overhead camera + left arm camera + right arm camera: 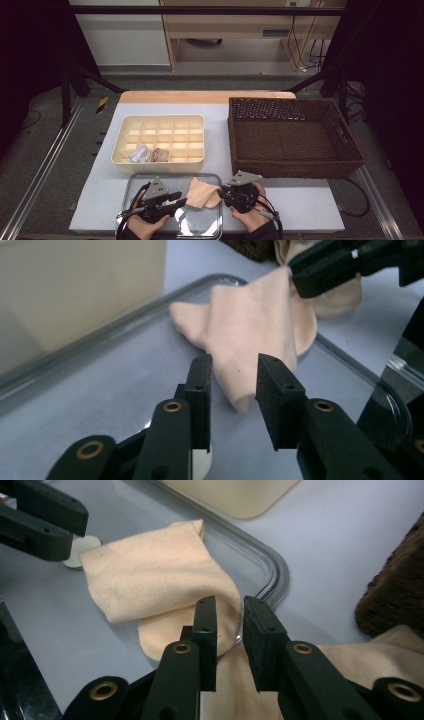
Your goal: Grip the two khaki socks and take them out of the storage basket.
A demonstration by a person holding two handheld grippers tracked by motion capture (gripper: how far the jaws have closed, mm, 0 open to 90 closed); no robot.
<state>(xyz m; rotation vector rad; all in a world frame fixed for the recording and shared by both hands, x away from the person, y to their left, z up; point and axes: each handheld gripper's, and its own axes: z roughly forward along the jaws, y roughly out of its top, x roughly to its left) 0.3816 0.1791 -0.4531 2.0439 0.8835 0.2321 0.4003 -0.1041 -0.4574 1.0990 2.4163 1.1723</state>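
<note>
A peach sock (204, 194) lies draped over the right rim of a clear tray (135, 182) at the table's front. My left gripper (182, 201) points at it from the left. In the left gripper view its jaws (232, 365) stand apart with the sock's (255, 325) loose end just beyond them, not pinched. My right gripper (222, 192) faces it from the right. In the right gripper view that gripper (230, 605) hangs over the sock (155, 580) where it crosses the tray rim (270, 565), with a gap showing between the pads.
A cream divided organizer (160, 165) stands just behind the tray, with a white roll (139, 154) and a beige roll (159, 154) in its front cells. A brown wicker basket (295, 167) sits at the right, close to my right hand.
</note>
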